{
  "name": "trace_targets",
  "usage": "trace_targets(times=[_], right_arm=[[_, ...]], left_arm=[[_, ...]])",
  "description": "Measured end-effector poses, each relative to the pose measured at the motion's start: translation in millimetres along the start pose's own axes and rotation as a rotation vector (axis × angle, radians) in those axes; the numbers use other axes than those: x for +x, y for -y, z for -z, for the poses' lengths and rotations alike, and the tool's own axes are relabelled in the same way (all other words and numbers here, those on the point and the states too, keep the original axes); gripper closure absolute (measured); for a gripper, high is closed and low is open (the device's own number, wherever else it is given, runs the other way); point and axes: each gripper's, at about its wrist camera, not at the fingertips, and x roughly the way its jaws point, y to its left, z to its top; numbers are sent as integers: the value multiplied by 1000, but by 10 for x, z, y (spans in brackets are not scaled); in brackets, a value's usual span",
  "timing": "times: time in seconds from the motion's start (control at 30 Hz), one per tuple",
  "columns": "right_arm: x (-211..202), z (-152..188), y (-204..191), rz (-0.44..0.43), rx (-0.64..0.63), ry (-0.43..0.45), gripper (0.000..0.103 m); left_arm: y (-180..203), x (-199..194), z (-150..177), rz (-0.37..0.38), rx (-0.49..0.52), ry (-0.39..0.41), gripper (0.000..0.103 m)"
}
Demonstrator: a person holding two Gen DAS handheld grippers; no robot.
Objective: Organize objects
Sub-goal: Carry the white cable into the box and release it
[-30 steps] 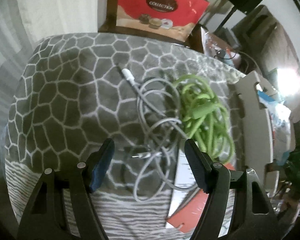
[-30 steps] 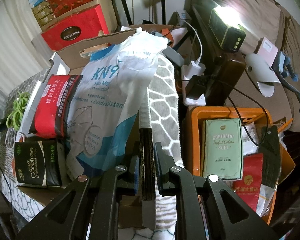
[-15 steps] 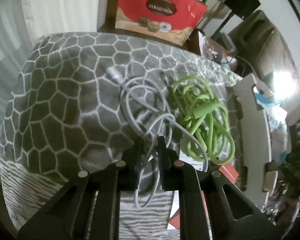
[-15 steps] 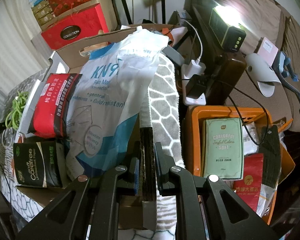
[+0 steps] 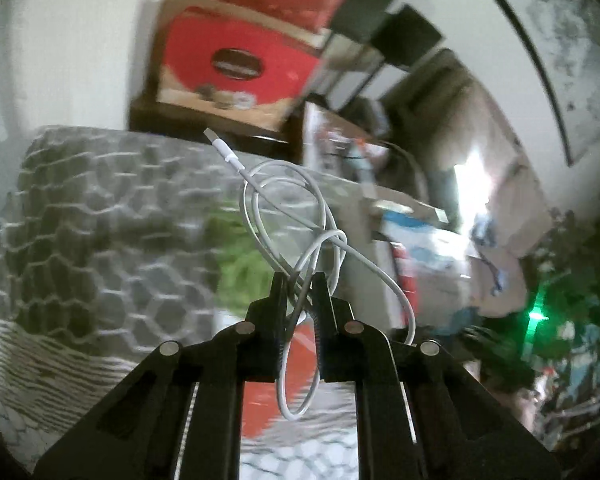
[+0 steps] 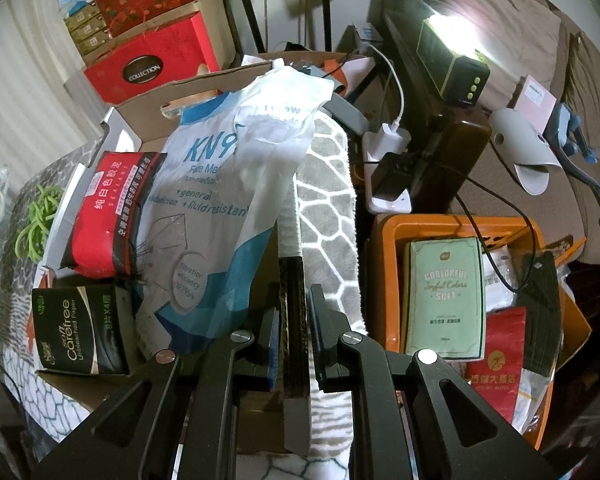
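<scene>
My left gripper (image 5: 299, 282) is shut on the white cable (image 5: 284, 196) and holds it in the air above the grey patterned blanket (image 5: 80, 220); its loops and plug stick up and a loop hangs below. The green cable (image 5: 240, 264) lies blurred on the blanket beneath; it also shows in the right wrist view (image 6: 38, 216). My right gripper (image 6: 294, 300) is shut on the edge of the cardboard box's wall (image 6: 292, 280). The box holds a white and blue mask bag (image 6: 220, 200), a red tissue pack (image 6: 112, 208) and a black tissue pack (image 6: 76, 328).
An orange basket (image 6: 384, 264) with a green pack (image 6: 444, 296) and red packets stands right of the box. A power strip with chargers (image 6: 388, 160) and a lit lamp (image 6: 452, 60) are behind. Red gift boxes (image 6: 148, 60) are stacked at the back left.
My left gripper closed on the white cable and lifted it off the blanket, swinging toward the box. The right gripper has stayed shut on the box wall.
</scene>
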Motion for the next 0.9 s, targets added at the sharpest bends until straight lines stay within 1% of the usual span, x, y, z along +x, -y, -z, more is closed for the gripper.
trace_targets(times=[0.1,0.23,0.33,0.63,0.77,0.83,0.87,0.9], right_arm=[[-2,0,1,-1,0,0,91],[-2,1,-1,0,-1,0,91],[1,-1,0,1,-3,-1,91],[20,-23,-16,2,-2,-7,91],[29,-41,-21,1,-2,-10,91],[38,-66,-27,2,-1,-14,91],[40,-76,-29,5,0,-14,91],[43,-86,-40,9,-2,-14,91]], left_arm=[[297,70,8,33,45,-14,92],[667,261,46,51,98,-38,92],[871,400,102,63,132,-53,92],[1298,769,283,84,197,-105,91],[1409,895,353,69,228,-124,91],[1415,897,368,61,228,-123,81],[1407,873,371,71,226,-118,72],[1399,838,370,73,225,-110,66]])
